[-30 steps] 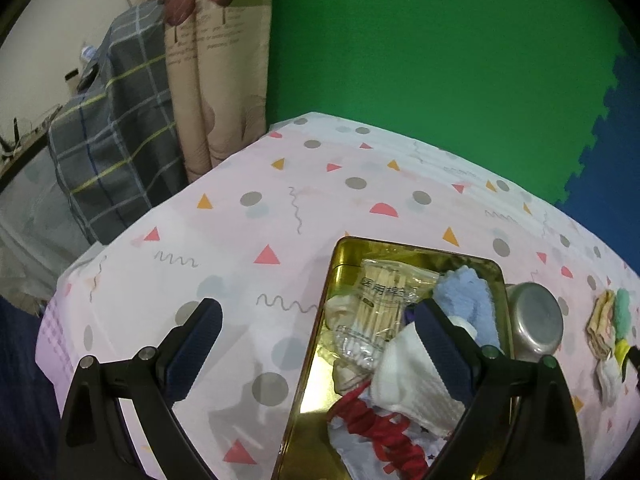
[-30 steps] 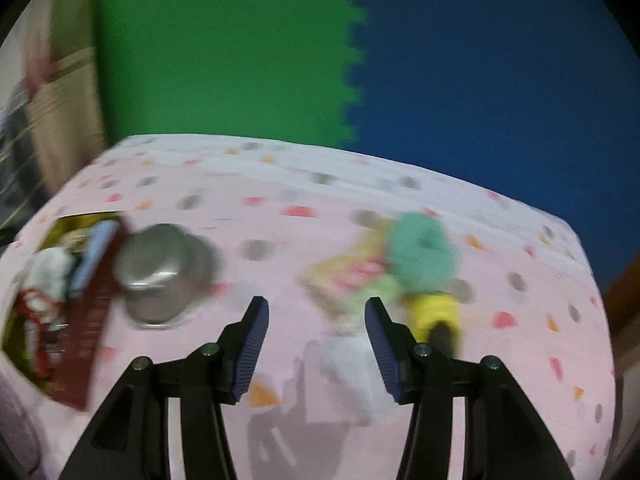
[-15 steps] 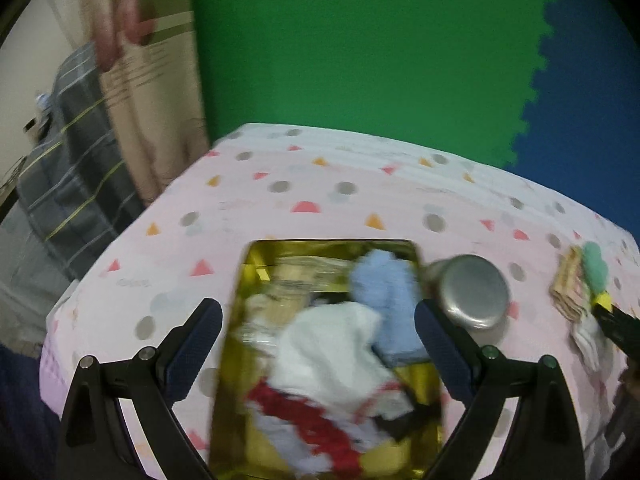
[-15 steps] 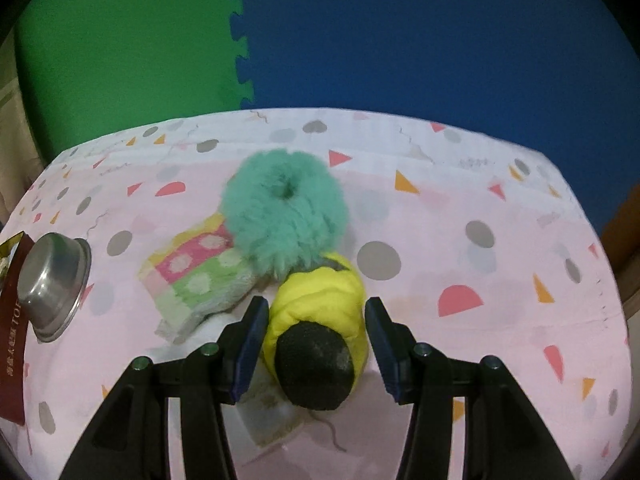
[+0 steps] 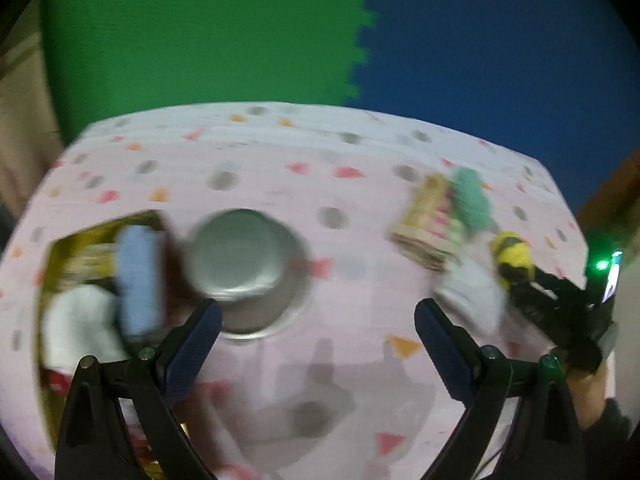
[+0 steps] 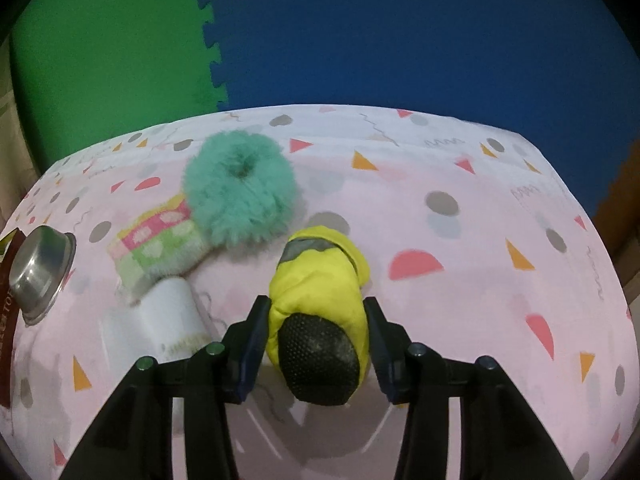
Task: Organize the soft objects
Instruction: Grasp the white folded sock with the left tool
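My right gripper (image 6: 316, 322) has its jaws closed against the sides of a yellow soft shoe with a black sole (image 6: 320, 300) on the pink tablecloth. A teal fluffy ring (image 6: 240, 194), a pink-green folded cloth (image 6: 156, 240) and a white sock (image 6: 172, 320) lie just to its left. My left gripper (image 5: 316, 324) is open and empty above the cloth, in front of a steel bowl (image 5: 248, 264). The gold tin (image 5: 60, 264) at the left holds a blue cloth (image 5: 138, 280) and a white cloth (image 5: 76, 324). The left view is blurred.
The steel bowl also shows at the right wrist view's left edge (image 6: 40, 272), beside a dark red lid (image 6: 8, 320). Green and blue foam mats (image 6: 360, 32) stand behind the table. The right gripper and hand show in the left view (image 5: 560, 304).
My left gripper has swung right, from over the tin to in front of the steel bowl. My right gripper has moved onto the yellow shoe and its jaws have closed against it.
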Demonstrator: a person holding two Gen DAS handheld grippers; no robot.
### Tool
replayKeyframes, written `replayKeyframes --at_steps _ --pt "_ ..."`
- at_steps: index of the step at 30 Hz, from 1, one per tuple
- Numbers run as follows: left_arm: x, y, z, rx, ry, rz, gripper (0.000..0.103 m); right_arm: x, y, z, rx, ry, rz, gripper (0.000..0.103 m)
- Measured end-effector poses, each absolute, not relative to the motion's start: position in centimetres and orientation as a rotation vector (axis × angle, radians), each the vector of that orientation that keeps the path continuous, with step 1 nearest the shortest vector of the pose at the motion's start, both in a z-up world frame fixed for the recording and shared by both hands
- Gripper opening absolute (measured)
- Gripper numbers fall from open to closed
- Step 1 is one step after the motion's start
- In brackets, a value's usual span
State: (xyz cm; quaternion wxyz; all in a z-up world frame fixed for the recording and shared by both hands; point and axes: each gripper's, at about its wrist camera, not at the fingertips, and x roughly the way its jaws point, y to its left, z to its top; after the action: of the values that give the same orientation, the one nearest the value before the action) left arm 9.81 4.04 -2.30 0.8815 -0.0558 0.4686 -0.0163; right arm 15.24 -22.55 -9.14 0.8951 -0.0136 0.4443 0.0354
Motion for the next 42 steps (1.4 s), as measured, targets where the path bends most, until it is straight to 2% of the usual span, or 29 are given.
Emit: replayKeyframes --at_steps 10,19,20,21,22,23,24,26,27,30,42 --pt "12.9 -4.1 -5.5 -0.214 1.003 -0.160 0.096 13.9 -23.4 -9.8 -0.019 0.944 0.078 0.047" --pt "14.7 -6.4 -8.6 -0.239 1.040 -0.131 0.093 13.8 -23.6 -9.8 -0.011 0.944 0.085 0.047" --pt "14.7 -6.6 -9.0 -0.238 1.050 -0.136 0.090 13.8 -23.5 -9.8 -0.011 0.944 0.084 0.048" --pt "14.8 -6.7 -9.6 -0.234 1.068 -0.137 0.080 13.7 -23.5 -9.8 -0.009 0.944 0.085 0.048" --pt "14.9 -6.9 -10.3 -0.222 1.094 -0.133 0.074 13.7 -23.6 -9.8 -0.008 0.944 0.085 0.048" --pt "14.8 -7.0 -10.3 -0.205 1.079 -0.129 0.071 13.8 -23.6 -9.8 -0.006 0.944 0.087 0.048" --pt "14.6 -7.2 -10.1 -0.192 1.057 -0.137 0.052 13.8 -23.6 -9.8 -0.005 0.945 0.088 0.048" --pt "14.5 -7.6 -10.0 -0.204 1.064 -0.225 0.027 13.8 -23.6 -9.8 -0.003 0.944 0.088 0.048" --pt "14.4 -7.6 -9.8 -0.199 1.061 -0.225 0.018 13.8 -23.7 -9.8 -0.003 0.944 0.088 0.048" --pt "14.3 -7.6 -9.5 -0.182 1.063 -0.242 0.012 13.8 -23.7 -9.8 -0.003 0.944 0.088 0.048" --pt "11.5 -5.8 -6.7 -0.146 1.034 -0.282 0.011 13.8 -23.6 -9.8 -0.003 0.944 0.088 0.048"
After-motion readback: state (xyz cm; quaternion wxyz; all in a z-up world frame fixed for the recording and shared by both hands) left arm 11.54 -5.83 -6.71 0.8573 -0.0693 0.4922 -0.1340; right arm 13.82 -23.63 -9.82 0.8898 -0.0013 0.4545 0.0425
